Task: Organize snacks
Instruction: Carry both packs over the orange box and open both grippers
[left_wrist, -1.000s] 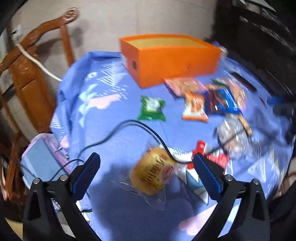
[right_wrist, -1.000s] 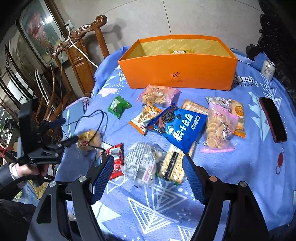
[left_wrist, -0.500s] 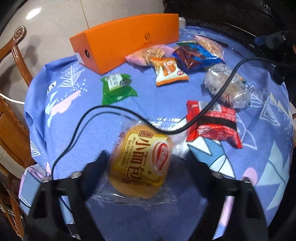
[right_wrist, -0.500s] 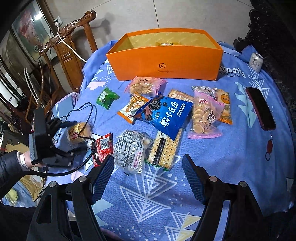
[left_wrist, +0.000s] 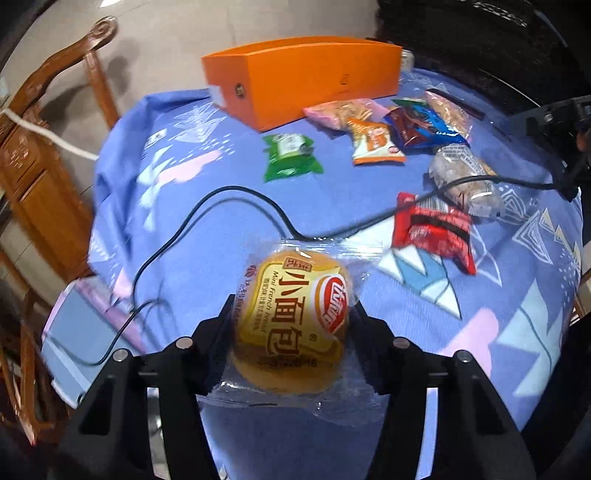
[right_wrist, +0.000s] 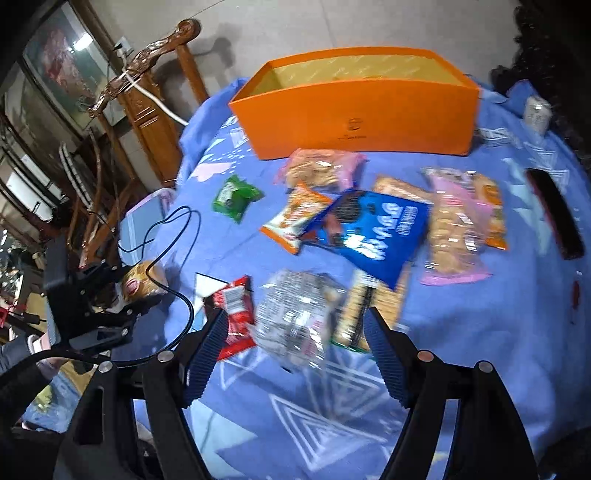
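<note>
My left gripper (left_wrist: 293, 314) is shut on a yellow mini bread packet (left_wrist: 295, 321) and holds it above the blue tablecloth (left_wrist: 207, 229); it also shows in the right wrist view (right_wrist: 142, 282). My right gripper (right_wrist: 295, 328) is open, its fingers on either side of a clear silver-printed snack bag (right_wrist: 295, 314), above it. The orange box (right_wrist: 354, 110) stands open at the far side. Several snack packets lie between: a green one (right_wrist: 236, 195), an orange one (right_wrist: 295, 218), a blue one (right_wrist: 373, 236), a red one (right_wrist: 236, 310).
A black cable (left_wrist: 236, 195) runs across the cloth and over the red packet (left_wrist: 432, 229). A wooden chair (right_wrist: 147, 92) stands at the left. A black phone (right_wrist: 554, 210) and a can (right_wrist: 535, 110) lie at the right.
My left gripper has closed on the bread packet and lifted it. My right gripper has moved down and forward toward the clear snack bag.
</note>
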